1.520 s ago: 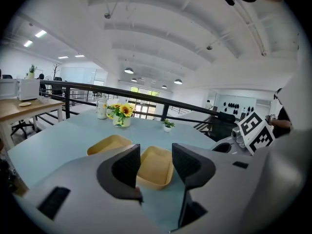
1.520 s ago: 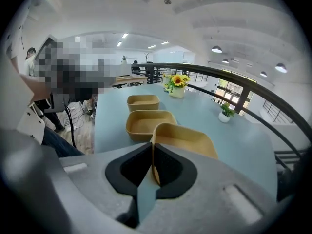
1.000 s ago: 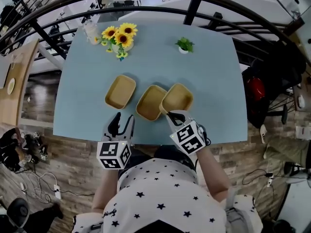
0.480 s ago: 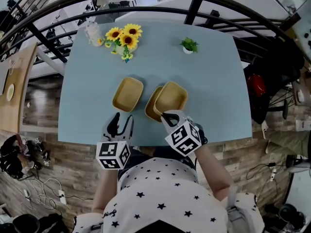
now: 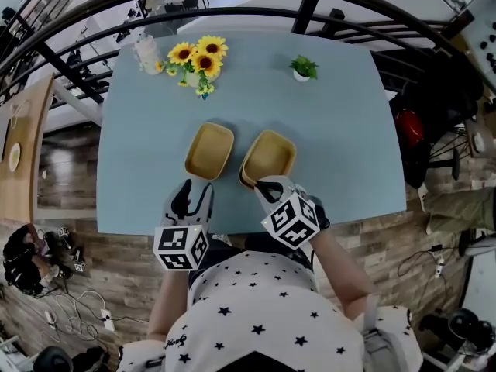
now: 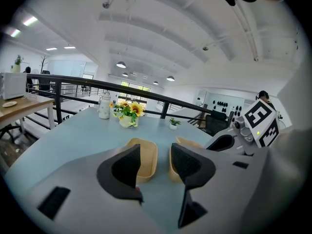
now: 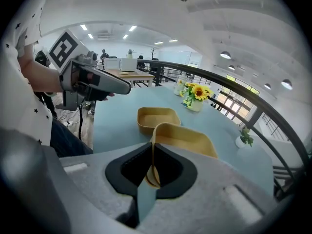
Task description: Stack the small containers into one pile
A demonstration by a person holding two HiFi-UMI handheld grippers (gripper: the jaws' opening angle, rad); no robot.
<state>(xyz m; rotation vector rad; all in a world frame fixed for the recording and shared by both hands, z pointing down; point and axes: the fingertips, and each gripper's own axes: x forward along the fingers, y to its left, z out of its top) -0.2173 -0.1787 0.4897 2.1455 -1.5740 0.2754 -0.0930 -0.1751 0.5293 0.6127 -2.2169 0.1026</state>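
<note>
1. The right gripper [image 5: 268, 186] is clenched on the near rim of a tan container [image 5: 270, 155]. In the right gripper view the jaws pinch that thin rim wall [image 7: 152, 167] between them.
2. The held tan container sits over a second container, of which only a sliver of the left edge [image 5: 242, 175] shows beneath it in the head view. It cannot be told whether the top one is fully seated.
3. A third container [image 5: 209, 151] of the same tan colour rests flat on the blue table [image 5: 341, 130], just left of the pair and not touching it.
4. The left gripper [image 5: 194, 195] has its jaws apart with nothing between them. It hovers over the near table edge, just in front of the third container.
5. The left gripper view shows the third container [image 6: 145, 159] and the pair [image 6: 181, 149] past its spread jaws.
6. At the far side of the table are a vase of sunflowers [image 5: 195, 59], a white jar [image 5: 146, 51] to its left, and a small potted plant [image 5: 302, 68] to the right, all well apart from the containers.
7. The person's star-print shirt [image 5: 256, 316] fills the bottom of the head view.
</note>
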